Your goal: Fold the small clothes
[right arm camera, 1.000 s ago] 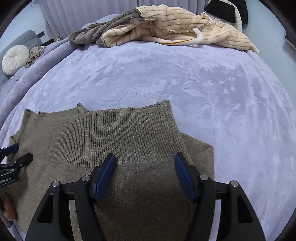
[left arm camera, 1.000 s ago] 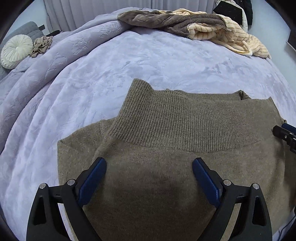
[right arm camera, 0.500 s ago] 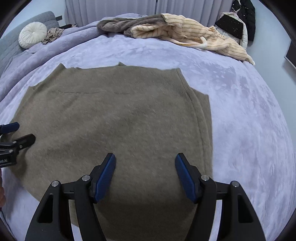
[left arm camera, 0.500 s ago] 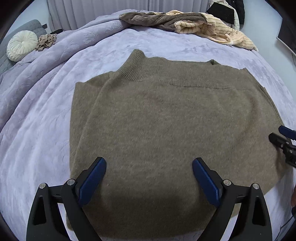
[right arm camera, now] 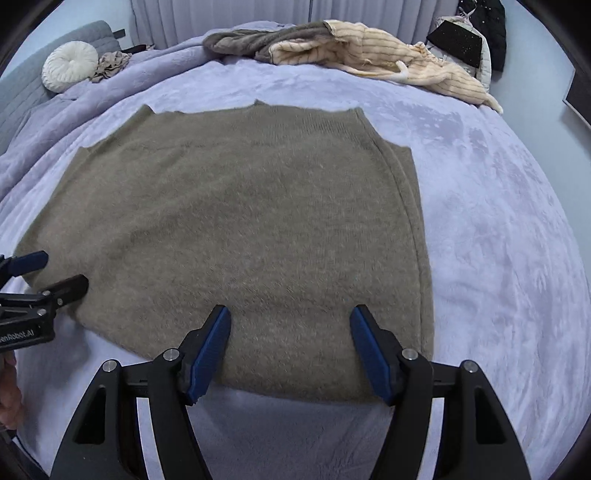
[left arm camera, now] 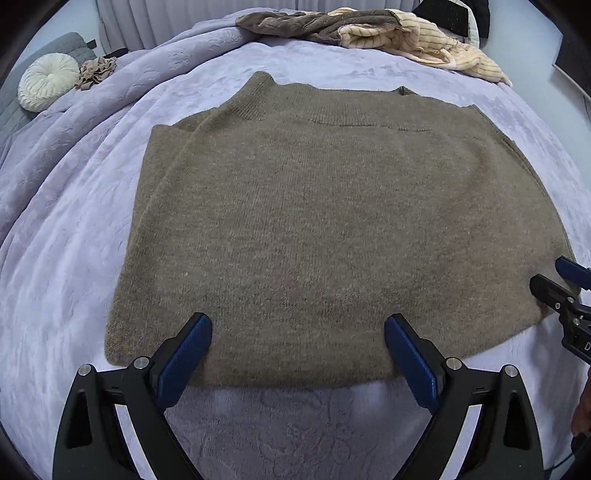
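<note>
An olive-brown knit sweater point(left arm camera: 332, 229) lies folded flat on the lilac bedspread point(left arm camera: 66, 266), its ribbed band at the far edge. It also shows in the right wrist view point(right arm camera: 251, 236). My left gripper point(left arm camera: 297, 354) is open and empty, hovering over the sweater's near edge. My right gripper point(right arm camera: 290, 350) is open and empty, over the near right part of the sweater. The right gripper shows at the right edge of the left wrist view point(left arm camera: 561, 284). The left gripper shows at the left edge of the right wrist view point(right arm camera: 48, 273).
A heap of cream striped and grey-brown clothes point(right arm camera: 351, 51) lies at the far side of the bed. A round white cushion point(left arm camera: 48, 85) and a beige bundle point(left arm camera: 98, 72) sit at the far left. Dark garments point(right arm camera: 476, 33) hang at the back right.
Both grippers have drawn back toward me from the ribbed band to the sweater's near edge. The whole folded sweater now lies in view, flat on the bed.
</note>
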`<state>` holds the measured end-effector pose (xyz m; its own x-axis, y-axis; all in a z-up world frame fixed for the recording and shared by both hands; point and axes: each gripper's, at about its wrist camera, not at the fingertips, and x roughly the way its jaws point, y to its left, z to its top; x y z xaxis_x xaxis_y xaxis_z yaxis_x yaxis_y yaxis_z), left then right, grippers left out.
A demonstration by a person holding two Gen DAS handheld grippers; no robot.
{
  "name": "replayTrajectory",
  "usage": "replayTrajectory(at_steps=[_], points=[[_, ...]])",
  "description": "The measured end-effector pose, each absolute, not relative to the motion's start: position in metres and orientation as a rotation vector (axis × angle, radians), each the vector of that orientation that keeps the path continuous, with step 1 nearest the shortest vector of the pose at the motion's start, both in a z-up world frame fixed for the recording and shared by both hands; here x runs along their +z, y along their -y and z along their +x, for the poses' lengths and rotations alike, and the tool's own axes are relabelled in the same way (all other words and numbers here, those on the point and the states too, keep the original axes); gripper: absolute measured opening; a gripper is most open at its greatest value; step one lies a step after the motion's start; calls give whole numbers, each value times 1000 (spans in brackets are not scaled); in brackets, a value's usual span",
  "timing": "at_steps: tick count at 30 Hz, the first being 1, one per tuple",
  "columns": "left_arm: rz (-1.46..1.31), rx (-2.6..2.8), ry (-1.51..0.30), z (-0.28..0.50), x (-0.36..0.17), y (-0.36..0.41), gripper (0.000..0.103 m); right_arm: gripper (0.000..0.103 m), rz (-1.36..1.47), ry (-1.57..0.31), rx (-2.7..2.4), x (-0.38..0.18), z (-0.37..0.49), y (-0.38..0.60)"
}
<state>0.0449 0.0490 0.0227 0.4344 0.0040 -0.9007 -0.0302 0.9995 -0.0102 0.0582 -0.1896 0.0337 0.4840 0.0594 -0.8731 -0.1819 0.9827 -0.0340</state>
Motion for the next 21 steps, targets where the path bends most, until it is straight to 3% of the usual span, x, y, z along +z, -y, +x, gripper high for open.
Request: replayTrajectory(at_steps=[15, 21], points=[[-144, 38, -1089, 13, 45, -93, 96, 74, -36, -1004, 120, 73, 22, 217], [-334, 52, -1086, 24, 35, -148, 96, 74, -47, -993, 148, 82, 26, 203]])
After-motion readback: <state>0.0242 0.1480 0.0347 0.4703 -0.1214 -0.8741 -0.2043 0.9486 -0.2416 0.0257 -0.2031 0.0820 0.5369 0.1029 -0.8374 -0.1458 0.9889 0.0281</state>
